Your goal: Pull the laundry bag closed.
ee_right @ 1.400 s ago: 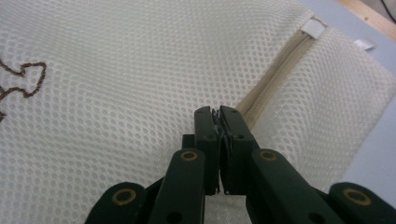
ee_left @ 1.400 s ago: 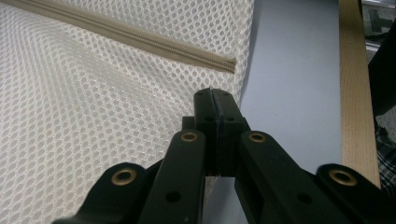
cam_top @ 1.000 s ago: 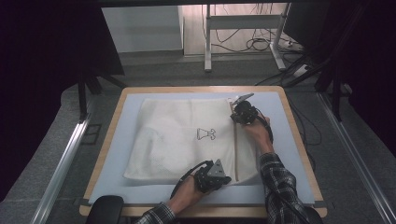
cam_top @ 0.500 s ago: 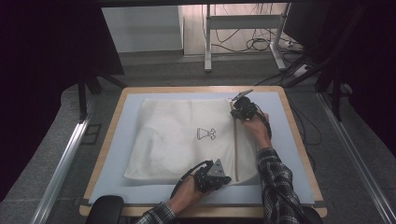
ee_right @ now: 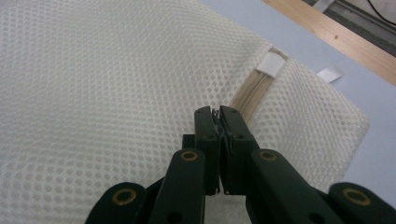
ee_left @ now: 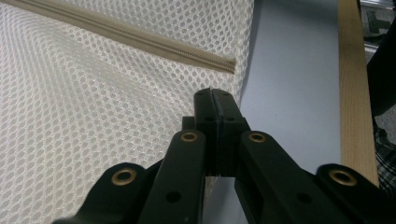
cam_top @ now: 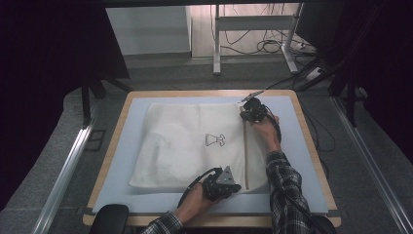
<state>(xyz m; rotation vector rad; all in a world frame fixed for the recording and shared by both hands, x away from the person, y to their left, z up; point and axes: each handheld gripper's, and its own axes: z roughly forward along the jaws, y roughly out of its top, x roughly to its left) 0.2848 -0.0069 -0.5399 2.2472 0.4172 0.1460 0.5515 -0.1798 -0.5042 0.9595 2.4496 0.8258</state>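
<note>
On the blue mat [cam_top: 126, 146], a white mesh bag [cam_top: 190, 141] lies flat. Left gripper [ee_left: 215, 95] pinches its near corner by the zipper's [ee_left: 140, 42] end; right gripper [ee_right: 218, 114] is clamped on the zipper pull at the far end.

One camera sits high above the desk [cam_top: 302, 146] and looks forward and down at the mesh bag [cam_top: 195, 141]. Two cameras ride close behind the jaws and look at the bag's zipper [ee_left: 154, 44], each at a different end.
</note>
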